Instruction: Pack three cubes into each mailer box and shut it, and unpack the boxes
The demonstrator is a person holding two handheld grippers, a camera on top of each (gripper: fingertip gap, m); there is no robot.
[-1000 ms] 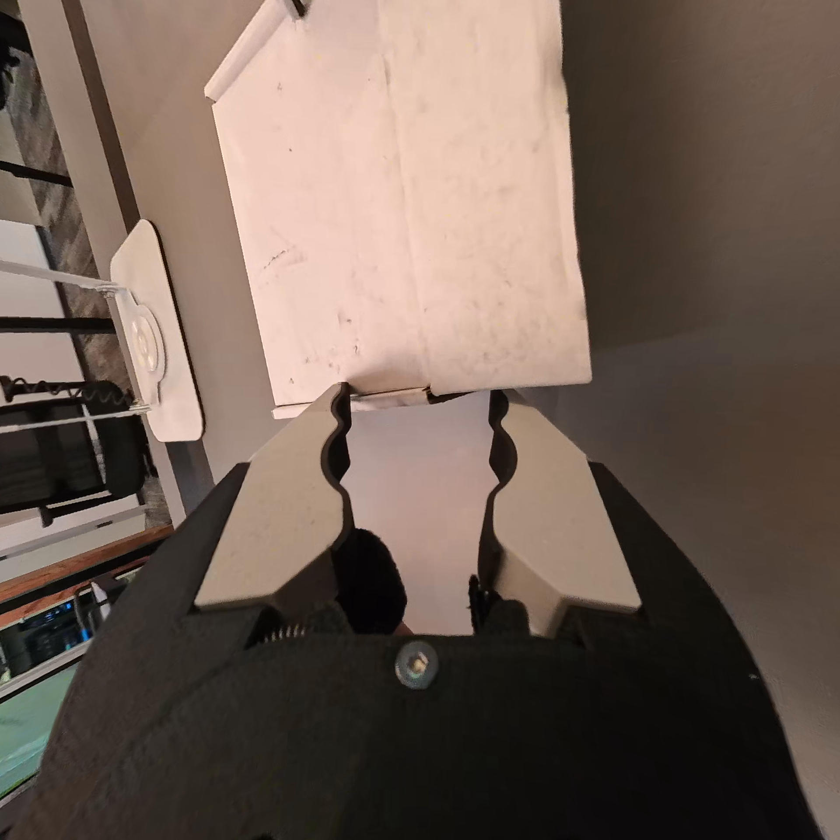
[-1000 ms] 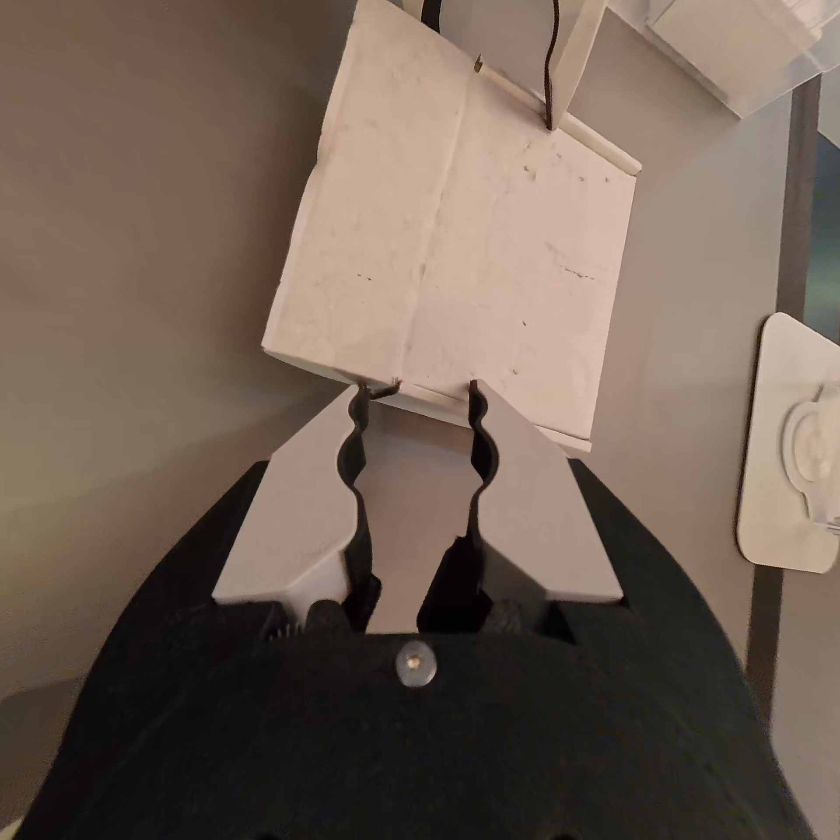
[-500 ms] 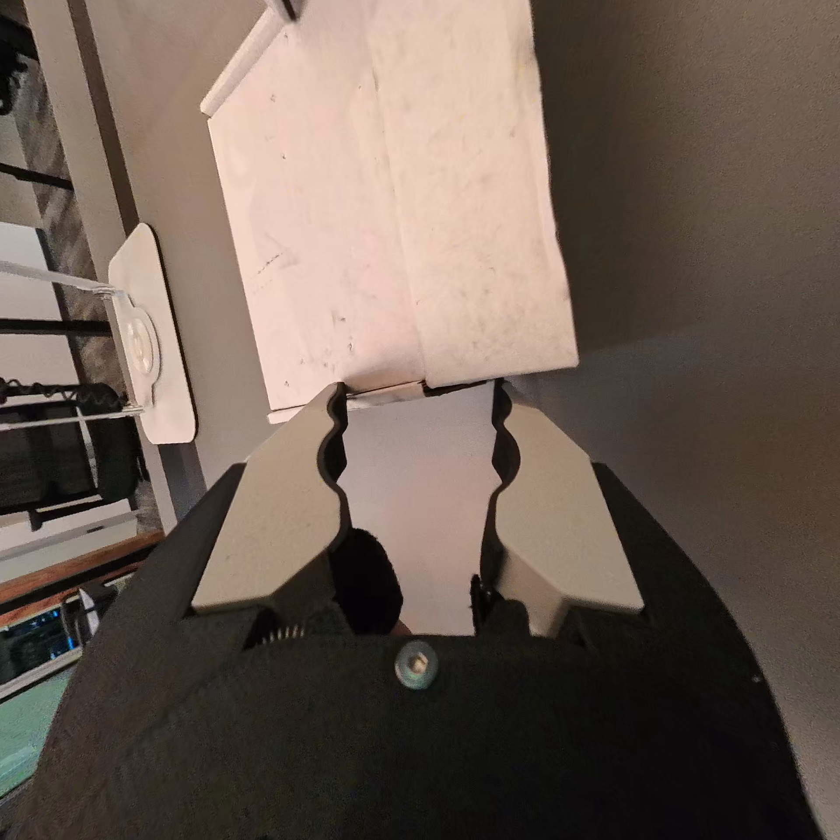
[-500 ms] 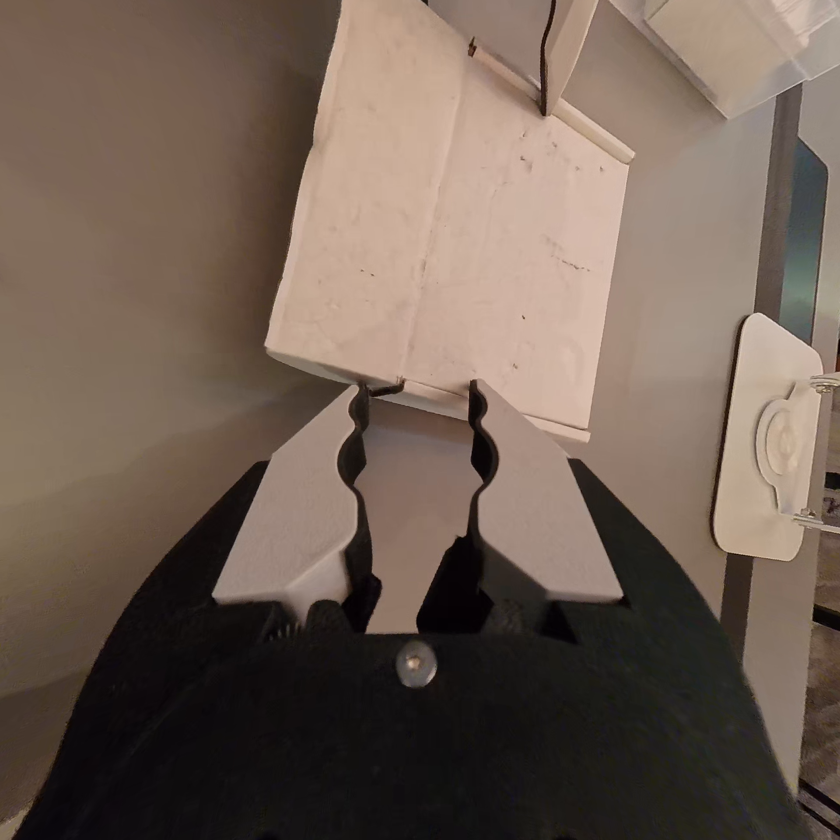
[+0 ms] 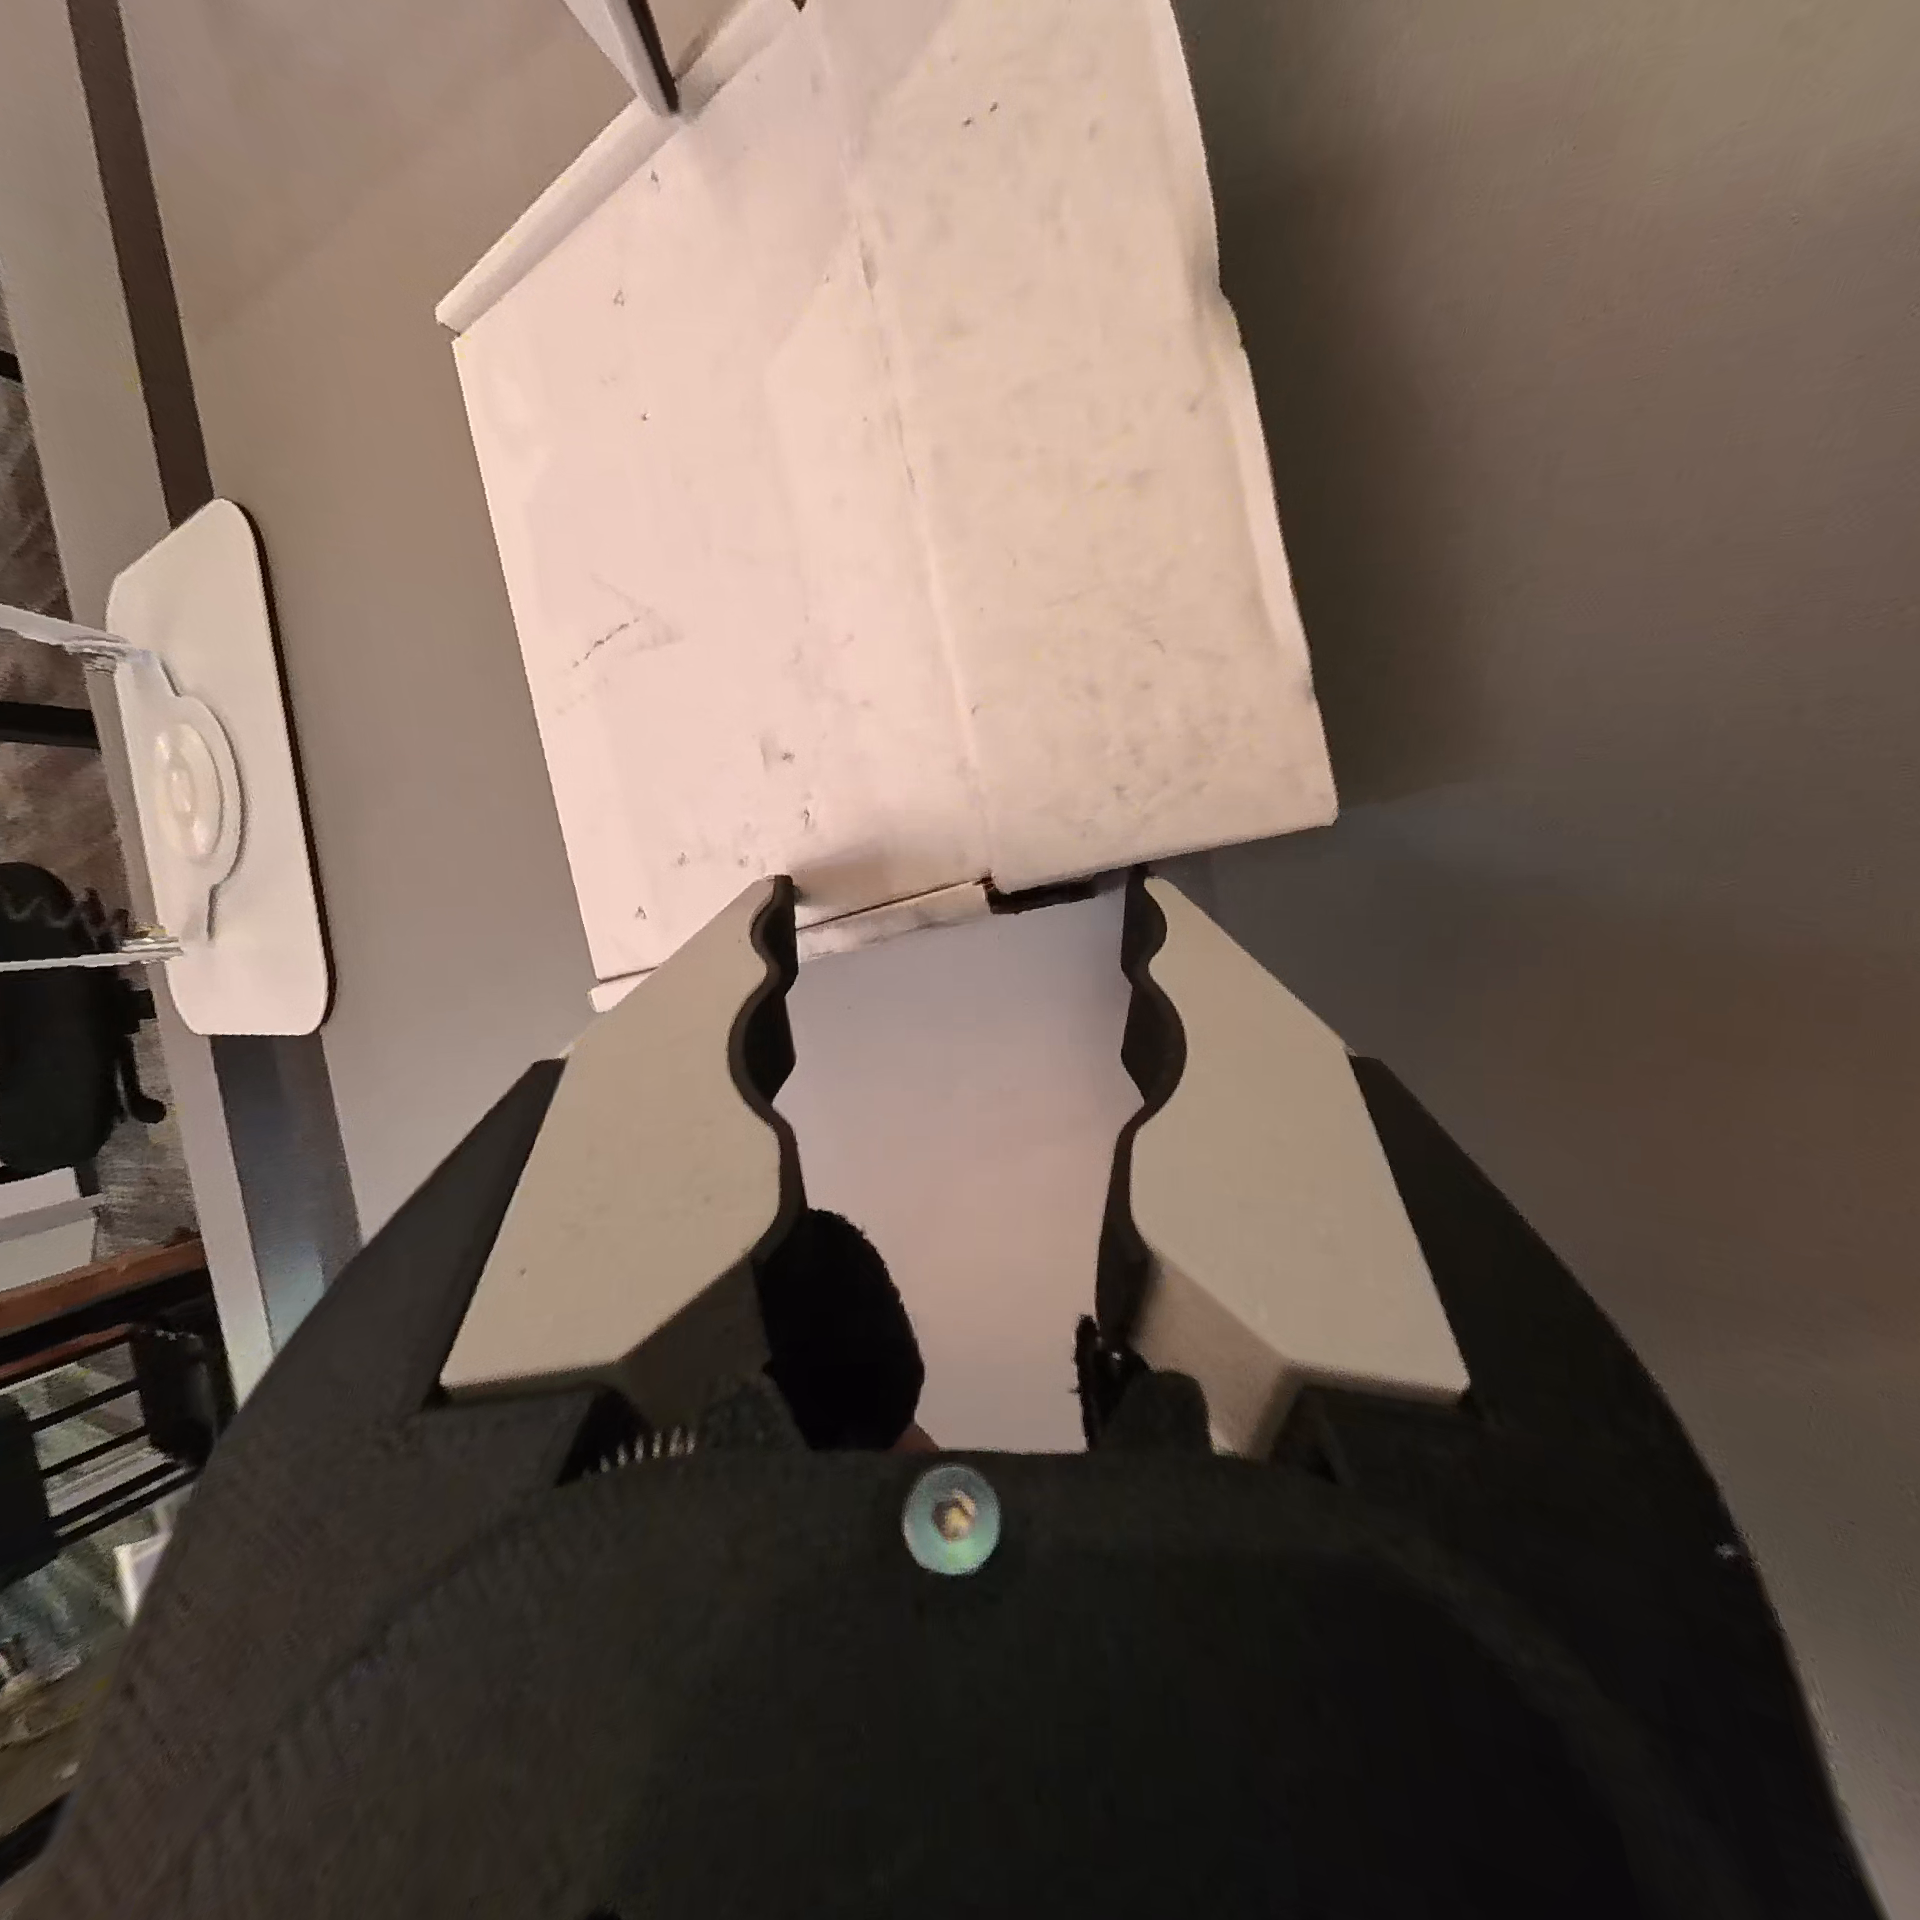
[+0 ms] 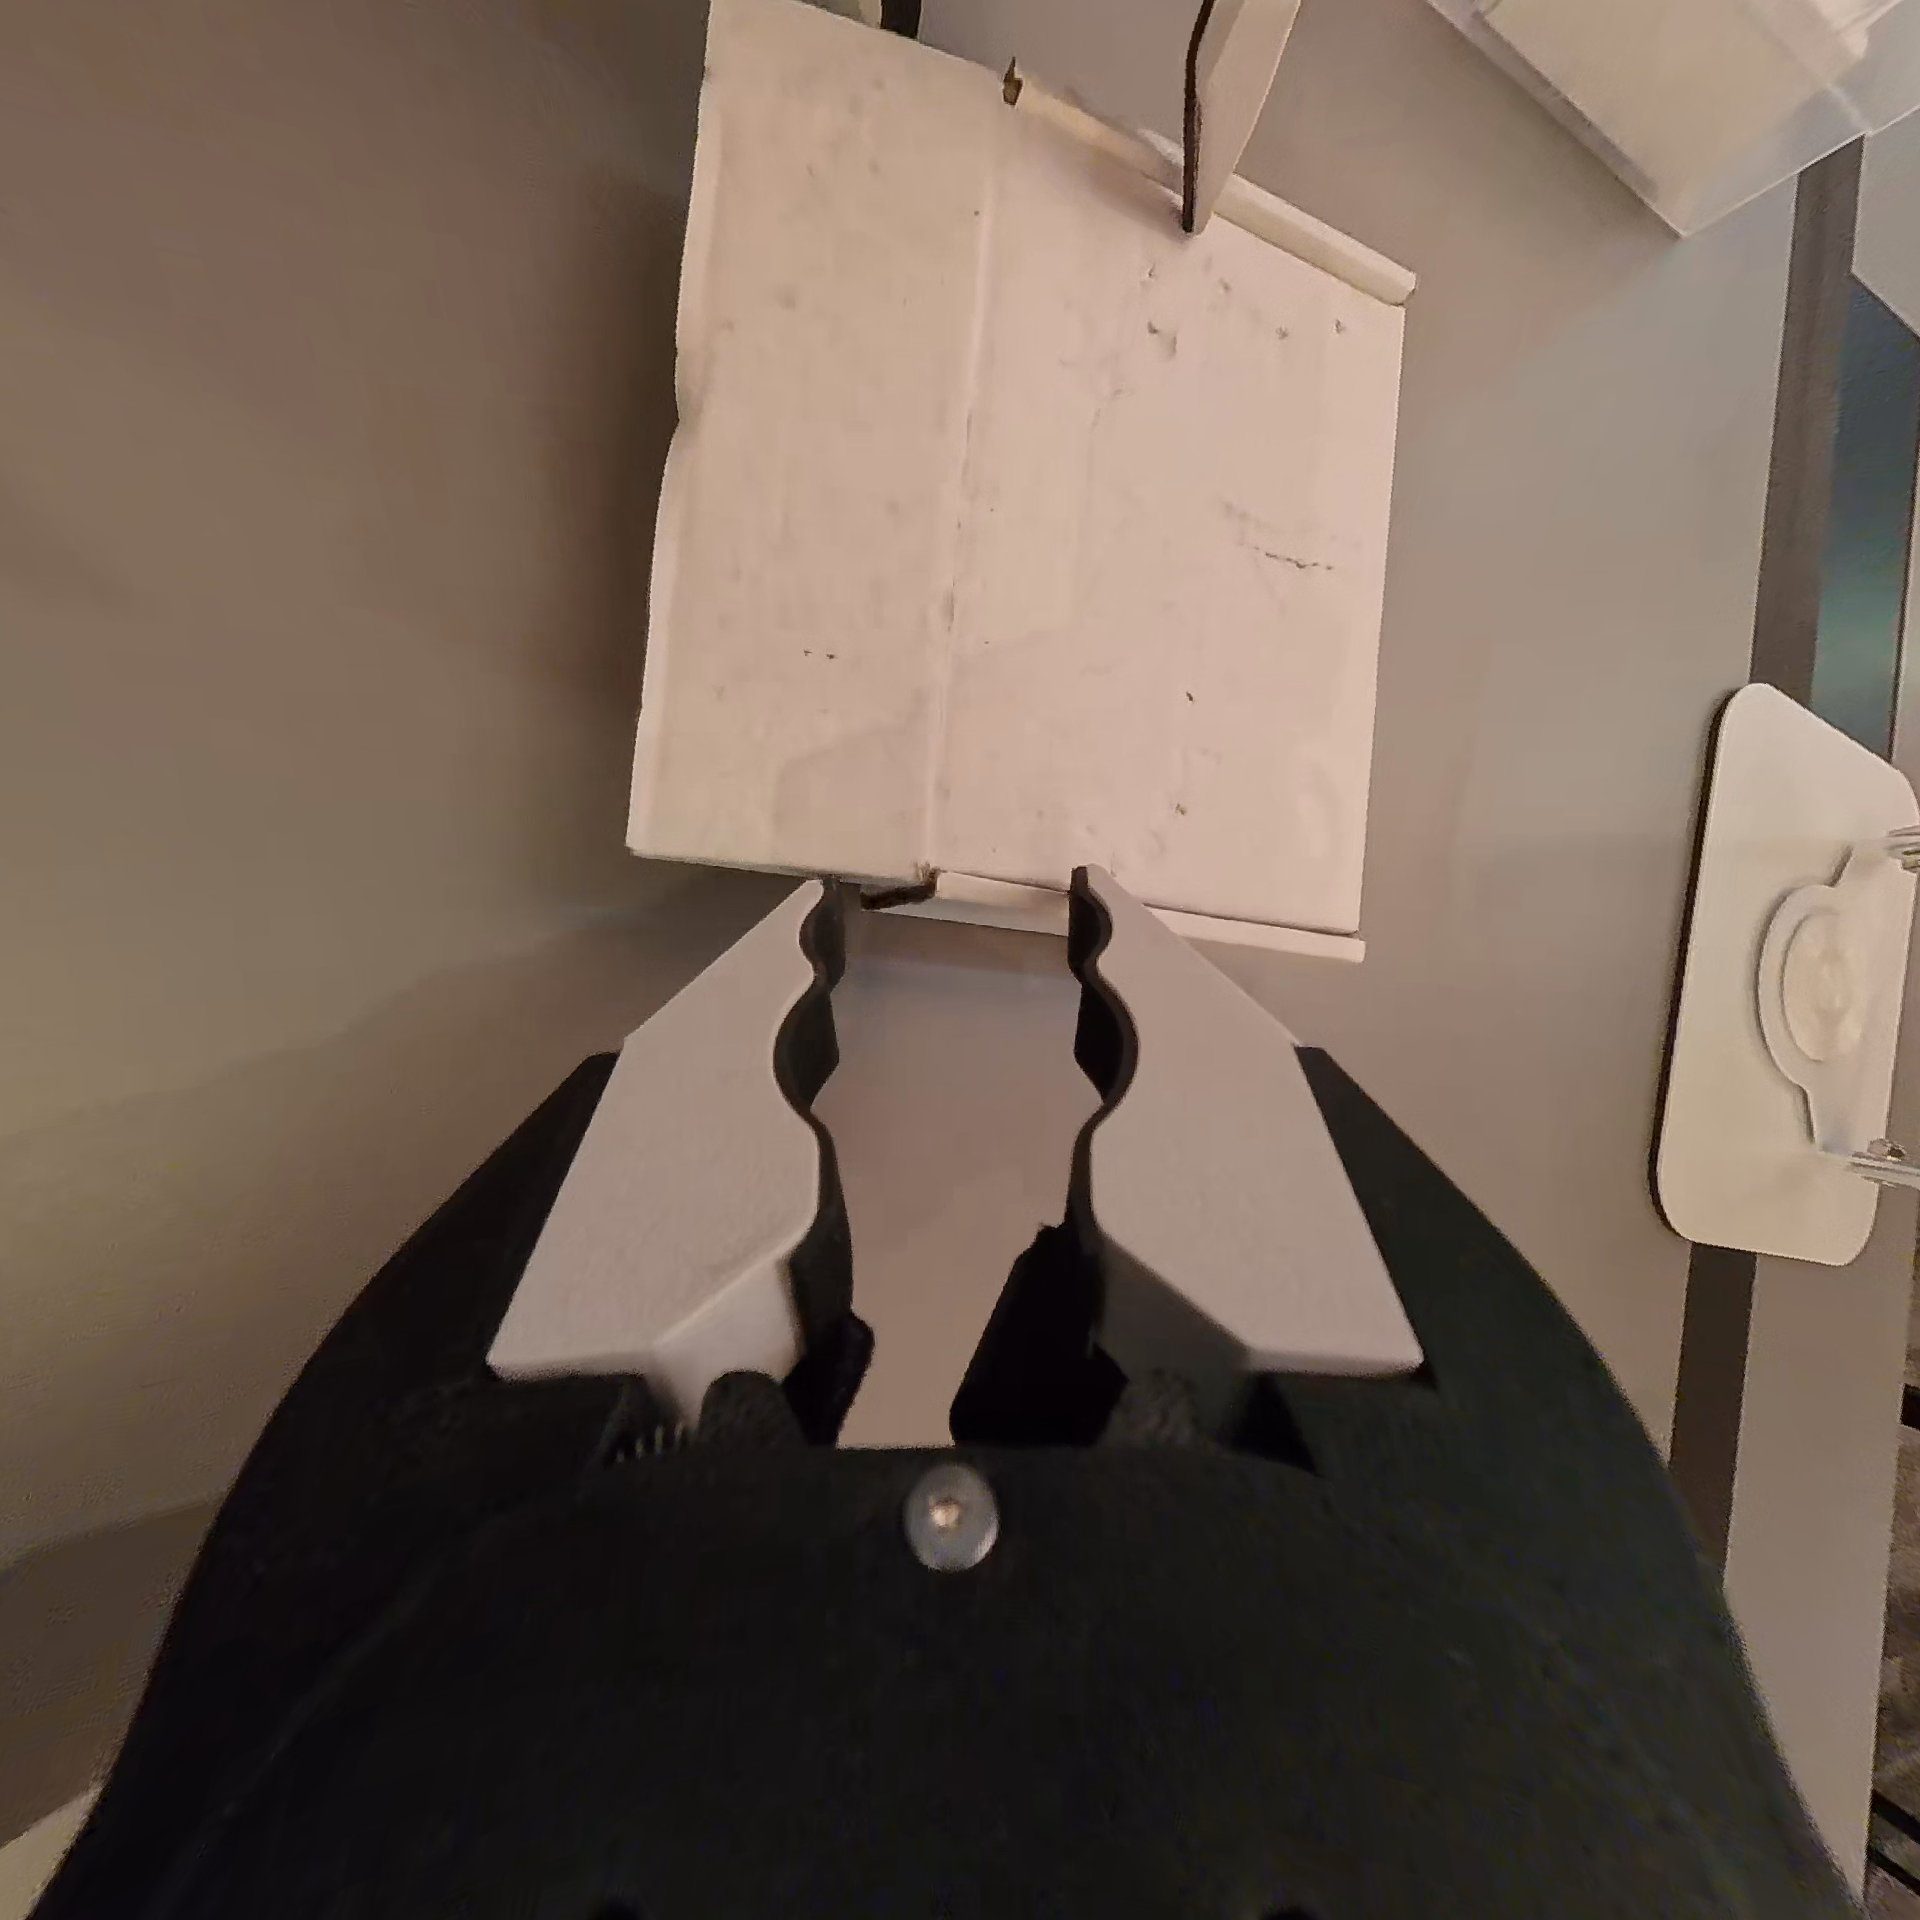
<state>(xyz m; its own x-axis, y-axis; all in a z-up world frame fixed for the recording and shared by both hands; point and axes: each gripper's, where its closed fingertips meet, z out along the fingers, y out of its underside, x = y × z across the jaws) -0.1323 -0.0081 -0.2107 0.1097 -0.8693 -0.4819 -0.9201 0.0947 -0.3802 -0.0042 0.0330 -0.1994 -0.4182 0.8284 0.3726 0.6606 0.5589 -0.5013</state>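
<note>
Your left tongs (image 5: 961, 899) sit spread wide, nothing between the fingers, tips right at the near end of the white mailer box (image 5: 883, 499), which lies on the grey surface (image 5: 1610, 520). Your right tongs (image 6: 951, 904) come at the same box from the opposite end, also gaping w/ nothing held, tips just at the box's edge; can't tell if either pair actually touches the cardboard. Box looks closed, top scuffed and marked, w/ a crease running lengthwise. In the right wrist view the tip of the other tongs shows at the box's far end. Surface is plain matte grey, w/ warm light and a soft shadow band across it. A white rounded plate (image 5: 223, 769) w/ a clear plastic fitting sits by the surface's edge, beside a darker strip along that edge; same plate (image 6: 1787, 987) shows in the right wrist view. A clear plastic bin (image 6: 1662, 94) sits toward the surface's far corner in that view. Past the edge, room is dim: dark furniture, black rails, a strip of wood (image 5: 94, 1283).
</note>
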